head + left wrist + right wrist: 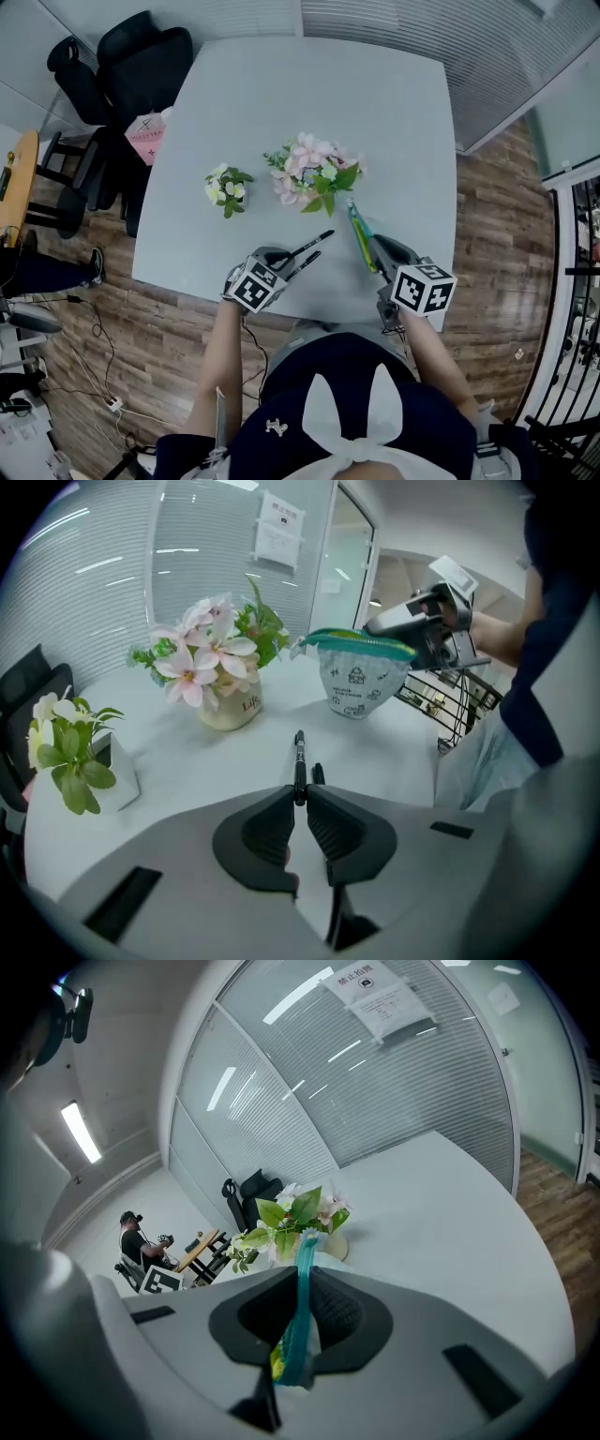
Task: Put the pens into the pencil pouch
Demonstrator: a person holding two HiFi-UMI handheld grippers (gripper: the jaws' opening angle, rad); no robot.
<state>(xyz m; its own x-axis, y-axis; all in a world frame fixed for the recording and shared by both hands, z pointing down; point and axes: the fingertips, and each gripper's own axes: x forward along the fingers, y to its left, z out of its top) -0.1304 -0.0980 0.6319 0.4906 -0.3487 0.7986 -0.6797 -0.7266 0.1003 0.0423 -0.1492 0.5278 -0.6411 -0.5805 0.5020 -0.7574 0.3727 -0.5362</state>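
L gripper (300, 795) jaws pinch slim black pen (299, 757), R gripper (302, 1275) jaws pinch white teal-zip pouch (356, 686)

"Lif" lettering on flower pot (231, 711), wall notice (278, 529) print unreadable

I see a pale grey table (384, 103). On it stand a pot of pink flowers (314, 173) and a small white-flowered plant (227, 187), near each other, not touching.

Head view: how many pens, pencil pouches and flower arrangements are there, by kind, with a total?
Pens: 2
Pencil pouch: 1
Flower arrangements: 2
Total: 5
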